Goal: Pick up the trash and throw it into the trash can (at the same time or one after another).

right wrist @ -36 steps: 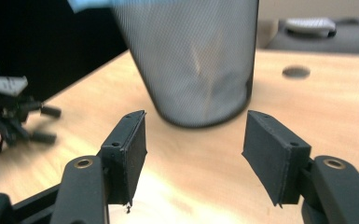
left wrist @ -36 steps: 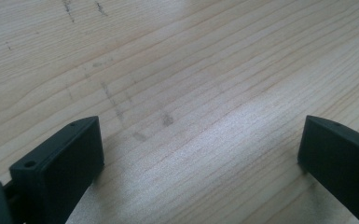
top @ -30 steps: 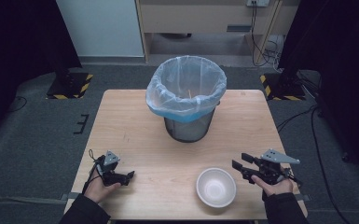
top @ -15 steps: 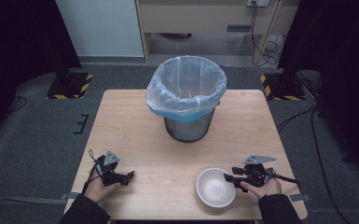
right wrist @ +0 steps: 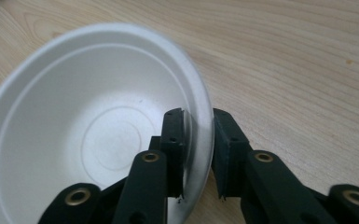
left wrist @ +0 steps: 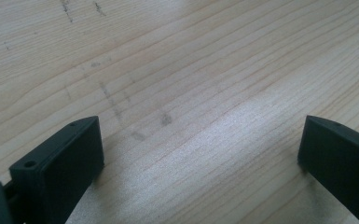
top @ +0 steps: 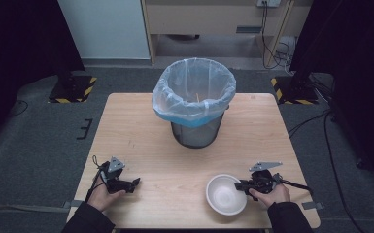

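A white bowl [top: 223, 196] sits near the table's front edge, right of centre. My right gripper [top: 240, 186] reaches its right rim. In the right gripper view one jaw is inside the bowl [right wrist: 88, 130] and the other outside, and the right gripper [right wrist: 198, 121] is shut on the thin rim. My left gripper [top: 135, 183] rests low at the front left of the wooden table [top: 141, 131]. In its own view the left gripper [left wrist: 200, 140] is wide open with only bare wood between the jaws.
A wire-mesh waste bin [top: 194, 97] lined with a pale blue plastic bag stands at the table's middle back. Bare wood lies between the two grippers and in front of the bin. Dark floor surrounds the table.
My right gripper has moved left and down to the bowl's right rim and closed its jaws over it. The left gripper has stayed put.
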`<state>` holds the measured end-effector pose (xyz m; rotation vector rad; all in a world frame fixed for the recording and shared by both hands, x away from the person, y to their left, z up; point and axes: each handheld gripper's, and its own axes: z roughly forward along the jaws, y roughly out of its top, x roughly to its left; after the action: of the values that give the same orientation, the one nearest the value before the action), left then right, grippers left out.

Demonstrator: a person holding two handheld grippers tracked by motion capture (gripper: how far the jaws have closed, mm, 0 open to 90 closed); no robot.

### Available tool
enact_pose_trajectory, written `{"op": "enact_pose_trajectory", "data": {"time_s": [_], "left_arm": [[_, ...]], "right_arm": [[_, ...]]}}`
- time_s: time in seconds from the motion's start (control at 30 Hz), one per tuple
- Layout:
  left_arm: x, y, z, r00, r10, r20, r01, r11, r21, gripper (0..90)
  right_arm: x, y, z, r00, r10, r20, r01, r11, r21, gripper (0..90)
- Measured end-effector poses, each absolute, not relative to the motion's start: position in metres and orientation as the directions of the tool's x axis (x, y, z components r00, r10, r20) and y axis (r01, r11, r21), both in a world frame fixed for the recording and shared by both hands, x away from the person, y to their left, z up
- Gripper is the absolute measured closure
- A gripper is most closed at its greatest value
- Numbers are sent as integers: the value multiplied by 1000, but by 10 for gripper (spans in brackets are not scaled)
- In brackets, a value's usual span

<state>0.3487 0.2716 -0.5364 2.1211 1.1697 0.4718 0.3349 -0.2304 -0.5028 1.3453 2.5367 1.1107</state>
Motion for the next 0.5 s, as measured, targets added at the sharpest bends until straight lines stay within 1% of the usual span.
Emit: {"op": "enact_pose_trajectory", "data": {"time_s": [0.17,0.27,0.5], "left_arm": [[349,272,-536,535,845,-3,607,-381,698,0],[349,272,-536,535,845,-3,607,-381,698,0],[349,272,-536,535,845,-3,607,-381,698,0]], "right_arm": [[335,-232,-498,-615,745,259,687,344,641,806],[336,-235,-493,-612,748,257,671,319,669,817],[337,-246,-479,-564,788,247,624,211,752,834]]}}
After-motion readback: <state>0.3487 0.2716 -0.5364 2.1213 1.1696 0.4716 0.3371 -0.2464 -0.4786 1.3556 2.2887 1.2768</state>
